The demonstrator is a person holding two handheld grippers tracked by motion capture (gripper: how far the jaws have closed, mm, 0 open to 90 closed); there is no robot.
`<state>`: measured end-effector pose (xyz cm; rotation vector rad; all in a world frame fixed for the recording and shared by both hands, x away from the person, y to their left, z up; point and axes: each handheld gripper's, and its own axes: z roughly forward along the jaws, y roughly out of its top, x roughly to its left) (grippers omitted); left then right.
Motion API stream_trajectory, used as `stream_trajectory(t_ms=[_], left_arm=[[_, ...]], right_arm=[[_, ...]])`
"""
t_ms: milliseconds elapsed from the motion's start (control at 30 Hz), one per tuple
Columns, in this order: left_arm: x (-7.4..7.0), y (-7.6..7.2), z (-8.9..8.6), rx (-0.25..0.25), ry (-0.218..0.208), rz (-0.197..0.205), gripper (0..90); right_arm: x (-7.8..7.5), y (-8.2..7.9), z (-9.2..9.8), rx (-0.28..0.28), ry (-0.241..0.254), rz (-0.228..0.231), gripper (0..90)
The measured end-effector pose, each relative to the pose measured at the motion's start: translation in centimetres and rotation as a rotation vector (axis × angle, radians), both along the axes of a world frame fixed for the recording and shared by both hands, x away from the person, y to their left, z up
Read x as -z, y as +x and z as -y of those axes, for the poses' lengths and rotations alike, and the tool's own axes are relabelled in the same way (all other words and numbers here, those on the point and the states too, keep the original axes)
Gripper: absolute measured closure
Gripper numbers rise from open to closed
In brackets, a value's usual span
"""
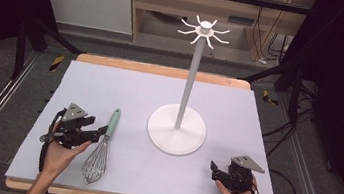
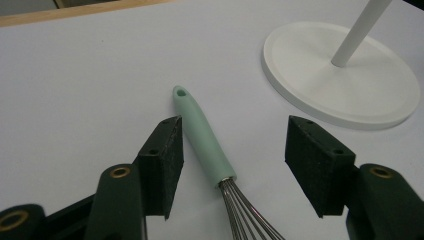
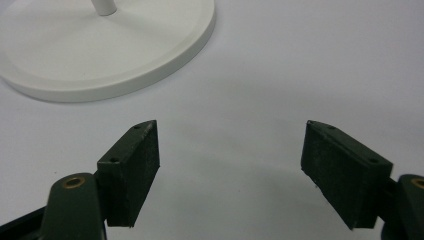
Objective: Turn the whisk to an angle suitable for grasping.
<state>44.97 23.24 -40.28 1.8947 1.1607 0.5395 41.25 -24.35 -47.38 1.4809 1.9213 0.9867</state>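
Observation:
A whisk with a mint-green handle (image 1: 112, 122) and a wire head (image 1: 94, 164) lies flat on the pale mat, left of centre. My left gripper (image 1: 100, 130) sits just left of the handle, jaws open. In the left gripper view the handle (image 2: 202, 137) lies between the spread jaws, close beside the left pad (image 2: 165, 160), and the right pad (image 2: 312, 162) stands well apart. A white hook stand has its round base (image 1: 176, 129) mid-table, a tall pole and curved hooks (image 1: 204, 30) on top. My right gripper (image 1: 213, 168) rests open at the front right, nothing between its pads (image 3: 132, 170).
The mat (image 1: 111, 84) covers a wooden table whose edge (image 1: 163, 69) shows at the back. The stand's base (image 3: 100, 50) lies just ahead of the right gripper. Metal rails and cables run along the floor on both sides. Open mat lies behind the whisk.

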Motion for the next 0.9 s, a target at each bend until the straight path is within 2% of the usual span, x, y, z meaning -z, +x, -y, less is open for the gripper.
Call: stream_trajectory(t_ms=[267, 567, 900], left_arm=[[0.0, 1.3, 1.0, -0.002, 0.044, -0.044, 41.9], [1.1, 2.7, 1.6, 0.003, 0.098, -0.118, 44.7], [2.1, 3.7, 2.1, 0.002, 0.144, -0.170, 47.4]], right_arm=[[0.0, 0.0, 0.1, -0.001, 0.001, -0.009, 24.3], [0.0, 0.1, 0.1, -0.011, 0.002, -0.018, 26.0], [0.0, 0.2, 0.1, -0.019, 0.002, -0.024, 27.0]])
